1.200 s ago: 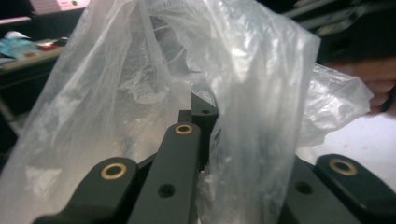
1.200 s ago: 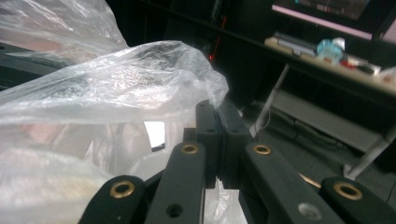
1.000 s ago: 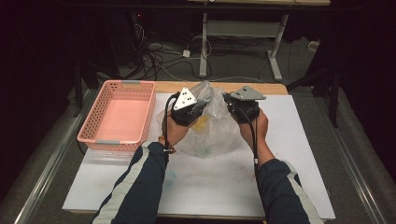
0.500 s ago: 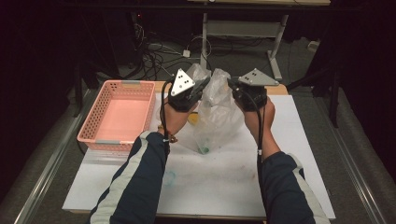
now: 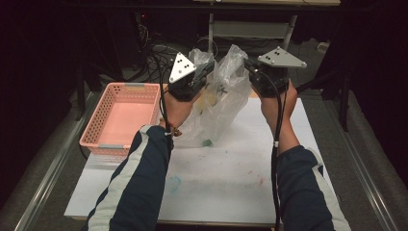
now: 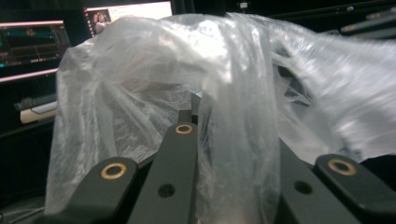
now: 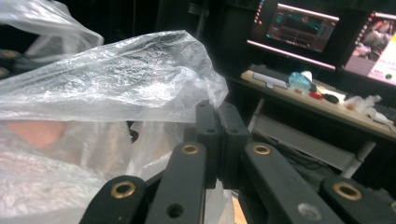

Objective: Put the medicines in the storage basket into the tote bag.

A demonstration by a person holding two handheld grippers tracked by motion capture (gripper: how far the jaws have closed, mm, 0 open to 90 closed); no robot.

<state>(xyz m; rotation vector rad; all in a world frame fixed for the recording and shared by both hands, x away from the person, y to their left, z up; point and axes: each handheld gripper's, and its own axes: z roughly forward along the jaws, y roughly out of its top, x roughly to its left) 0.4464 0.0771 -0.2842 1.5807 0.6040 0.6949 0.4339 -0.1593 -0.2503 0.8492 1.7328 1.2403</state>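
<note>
A clear plastic bag [image 5: 219,106] hangs above the white table sheet [image 5: 226,183], lifted by its top edges, with small objects inside it near the bottom. My left gripper [image 5: 204,77] is shut on the bag's left rim, and the film [image 6: 233,116] drapes over its jaws in the left gripper view. My right gripper [image 5: 248,67] is shut on the bag's right rim; in the right gripper view its jaws stand pressed together on the plastic [image 7: 140,79]. The bag's mouth is stretched between the two grippers.
A pink plastic basket [image 5: 103,137] stands at the table's left side, with nothing in it. Cables and a desk frame [image 5: 250,29] lie beyond the far edge. Monitors [image 7: 299,28] and a shelf with small items are in the dark background.
Both grippers have risen and moved apart, lifting the bag off the table and stretching its top open.
</note>
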